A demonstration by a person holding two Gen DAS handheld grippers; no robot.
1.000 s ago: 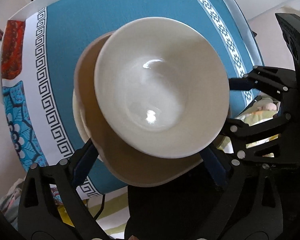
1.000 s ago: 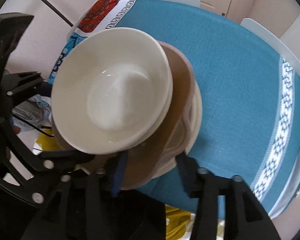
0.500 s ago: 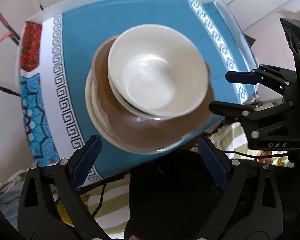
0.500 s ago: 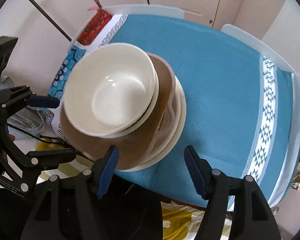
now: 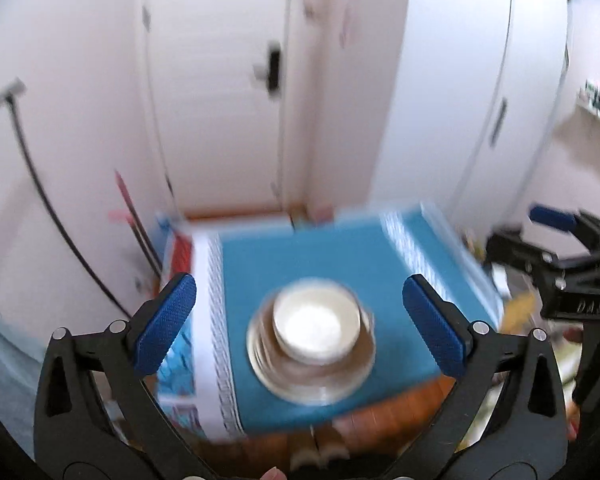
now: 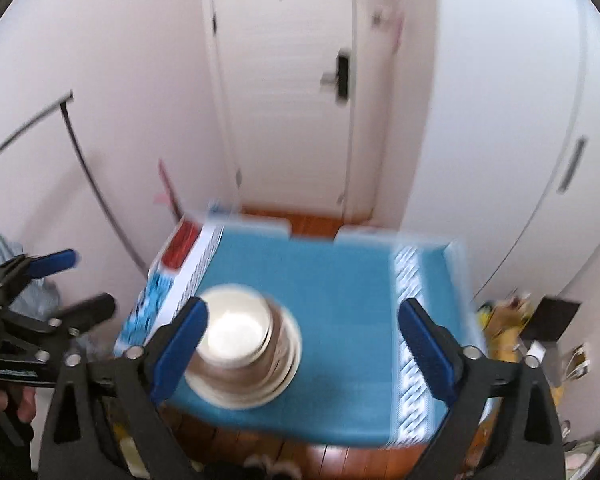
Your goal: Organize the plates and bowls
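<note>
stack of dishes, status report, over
Left gripper and right gripper open, jaws just opened wider, nothing between. Stack on blue tablecloth, white bowl on top. Nothing in the way.

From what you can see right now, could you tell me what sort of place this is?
Probably a room in a home: a small table under a blue patterned tablecloth holds stacked bowls and plates, with a white door and wooden floor behind.

right tongs: open, empty | stacked bowls and plates: on teal tablecloth
</note>
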